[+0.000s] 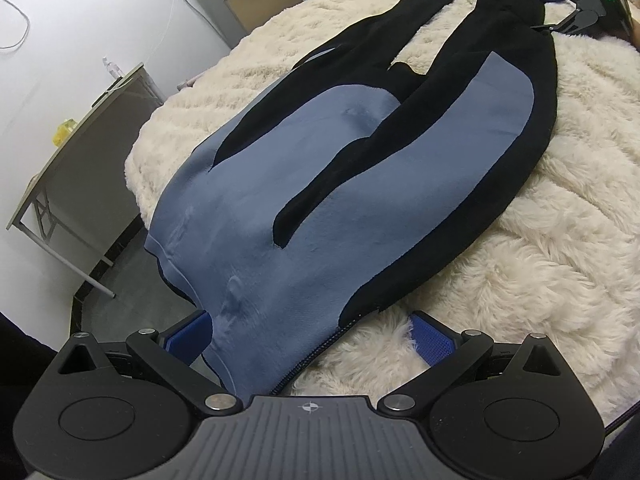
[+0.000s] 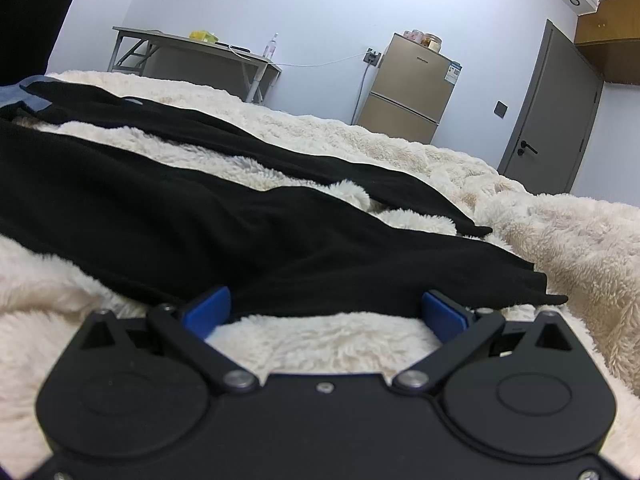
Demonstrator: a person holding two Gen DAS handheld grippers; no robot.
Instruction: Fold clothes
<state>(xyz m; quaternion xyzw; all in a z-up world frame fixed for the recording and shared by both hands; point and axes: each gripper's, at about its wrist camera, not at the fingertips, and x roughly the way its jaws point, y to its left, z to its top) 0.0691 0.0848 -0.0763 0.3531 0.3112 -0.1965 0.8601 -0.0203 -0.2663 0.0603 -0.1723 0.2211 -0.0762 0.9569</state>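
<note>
Between my left gripper's (image 1: 312, 336) wide-open, empty jaws lies the trousers' (image 1: 320, 184) waistband; legs run far along the blanket (image 1: 540, 260) to my right gripper (image 2: 326, 312), equally open, at the cuff.

Blue-and-black trousers (image 1: 320, 184) flat on fluffy cream blanket (image 1: 540, 260) — left hand-held gripper (image 1: 316, 334) spread wide at waistband

Cream fluffy blanket (image 2: 540, 240) fills lower frame of both views; grey folding table (image 2: 192, 46) against wall, upper left in right wrist view, carrying a yellow object (image 2: 203, 35) and a clear bottle (image 2: 272, 46); bronze two-door fridge (image 2: 408, 92) centre right, jars (image 2: 424, 38) on top; grey door (image 2: 556, 120) far right; white cable (image 2: 320, 65) running to wall socket (image 2: 372, 57).
</note>
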